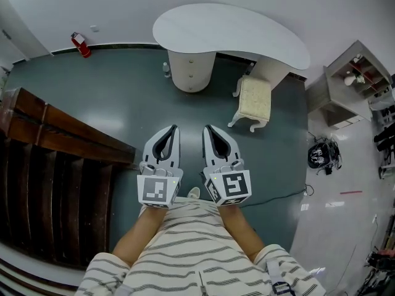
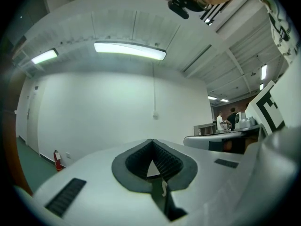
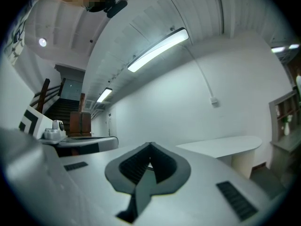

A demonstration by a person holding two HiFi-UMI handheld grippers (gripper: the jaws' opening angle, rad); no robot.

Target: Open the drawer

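The white desk (image 1: pixel 234 29) stands ahead across the green floor, on a rounded cream pedestal (image 1: pixel 191 69) whose drawer fronts carry small knobs. I hold both grippers side by side, level, well short of the desk. My left gripper (image 1: pixel 174 128) is shut with nothing in it; in the left gripper view its tips (image 2: pixel 151 141) meet against a bare white wall. My right gripper (image 1: pixel 207 128) is shut and empty too. The right gripper view has its closed tips (image 3: pixel 150 146) with the desk (image 3: pixel 221 146) beyond at the right.
A cream stool (image 1: pixel 254 100) stands right of the pedestal. A dark wooden stair rail (image 1: pixel 55 131) runs along the left. A red fire extinguisher (image 1: pixel 80 45) sits by the far wall. A shelf unit (image 1: pixel 352 82), a black bag (image 1: pixel 324 155) and a floor cable (image 1: pixel 278 196) lie at the right.
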